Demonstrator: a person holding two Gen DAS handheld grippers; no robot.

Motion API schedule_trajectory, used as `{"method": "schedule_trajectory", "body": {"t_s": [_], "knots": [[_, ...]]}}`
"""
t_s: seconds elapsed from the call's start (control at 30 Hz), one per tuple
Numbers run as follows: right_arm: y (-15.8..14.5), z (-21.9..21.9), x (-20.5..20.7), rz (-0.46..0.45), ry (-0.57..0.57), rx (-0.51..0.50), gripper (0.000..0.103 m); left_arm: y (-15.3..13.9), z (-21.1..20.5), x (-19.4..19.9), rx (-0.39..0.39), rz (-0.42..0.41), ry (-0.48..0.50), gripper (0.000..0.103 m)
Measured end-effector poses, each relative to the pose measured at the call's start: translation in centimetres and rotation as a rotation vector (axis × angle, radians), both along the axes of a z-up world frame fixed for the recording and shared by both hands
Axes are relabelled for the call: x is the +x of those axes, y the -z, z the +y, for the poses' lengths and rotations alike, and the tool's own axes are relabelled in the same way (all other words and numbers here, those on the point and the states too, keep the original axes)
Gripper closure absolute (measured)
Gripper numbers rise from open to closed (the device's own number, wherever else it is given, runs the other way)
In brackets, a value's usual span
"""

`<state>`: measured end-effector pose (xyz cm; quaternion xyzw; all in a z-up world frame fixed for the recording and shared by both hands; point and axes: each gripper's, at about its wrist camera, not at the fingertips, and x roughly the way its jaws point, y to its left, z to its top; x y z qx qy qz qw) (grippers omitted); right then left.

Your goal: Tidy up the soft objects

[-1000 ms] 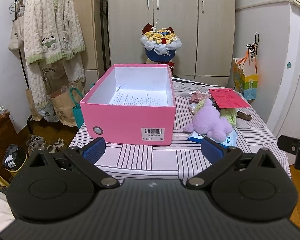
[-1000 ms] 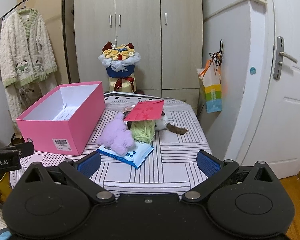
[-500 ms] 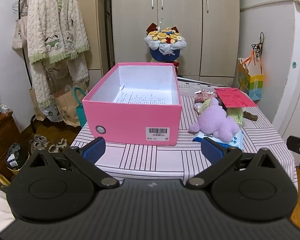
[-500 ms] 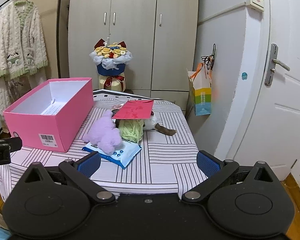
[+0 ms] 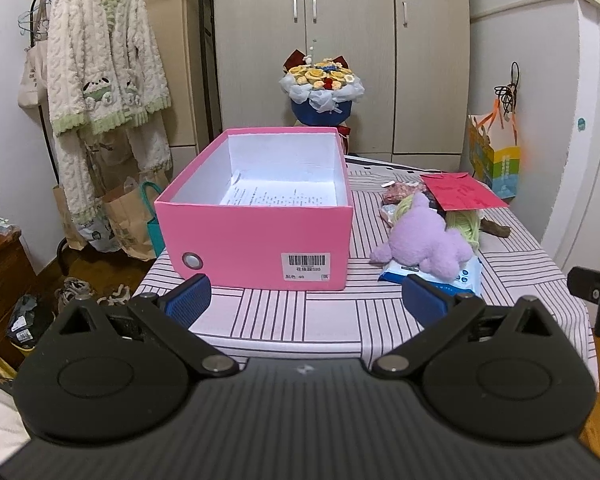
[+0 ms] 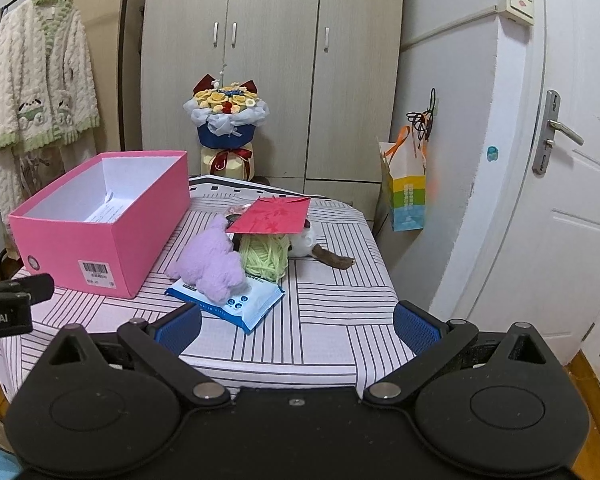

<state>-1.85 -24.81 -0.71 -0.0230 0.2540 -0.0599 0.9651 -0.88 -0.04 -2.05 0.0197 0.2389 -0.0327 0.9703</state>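
Note:
An open pink box (image 5: 256, 224) (image 6: 100, 232) stands on the striped table (image 5: 300, 320) (image 6: 332, 320), with a printed sheet inside. To its right lies a pile: a purple plush toy (image 5: 424, 240) (image 6: 212, 260) on a blue wipes pack (image 5: 464, 276) (image 6: 236, 300), a green yarn ball (image 5: 466, 226) (image 6: 266, 256), and a red envelope (image 5: 460, 192) (image 6: 274, 216) on top. My left gripper (image 5: 306, 300) hangs open before the table's near edge, empty. My right gripper (image 6: 296, 326) is open and empty too, in front of the pile.
A flower bouquet (image 5: 322, 88) (image 6: 226, 120) stands behind the table before a wardrobe (image 5: 340, 40). Clothes hang on a rack (image 5: 100, 80) at left, paper bags (image 5: 120, 216) below. A colourful bag (image 6: 406, 192) hangs on the right wall beside a white door (image 6: 560, 200). A brown piece (image 6: 334, 260) lies right of the yarn.
Both grippers have shifted slightly, with the views drifting a little; the box and pile sit somewhat nearer in the left view. Nothing on the table has moved.

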Motion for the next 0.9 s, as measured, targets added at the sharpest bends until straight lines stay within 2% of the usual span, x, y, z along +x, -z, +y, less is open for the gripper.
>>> {"method": "schedule_trajectory", "body": {"t_s": [0.5,0.6,0.73,0.8,0.9], "knots": [[0.6,-0.6,0.6,-0.02,-0.059,0.025,0.0,-0.8,-0.2,0.6,0.033,-0.028,0.03,0.0],[0.5,-0.3,0.4,-0.058,-0.084,-0.003,0.0,-0.9,-0.4,1.2,0.02,-0.019,0.054,0.0],[0.3,-0.1,0.6,-0.115,-0.14,-0.047,0.0,-1.3,-1.3,2.1,0.038,-0.05,0.076,0.0],[0.4,-0.2,1.1,-0.139,-0.17,-0.069,0.0,-1.6,-2.0,2.8,0.044,-0.061,0.112,0.0],[0.7,-0.6,2.1,-0.176,-0.194,-0.083,0.0,-1.9,-2.9,4.1,0.014,-0.067,0.183,0.0]]}}
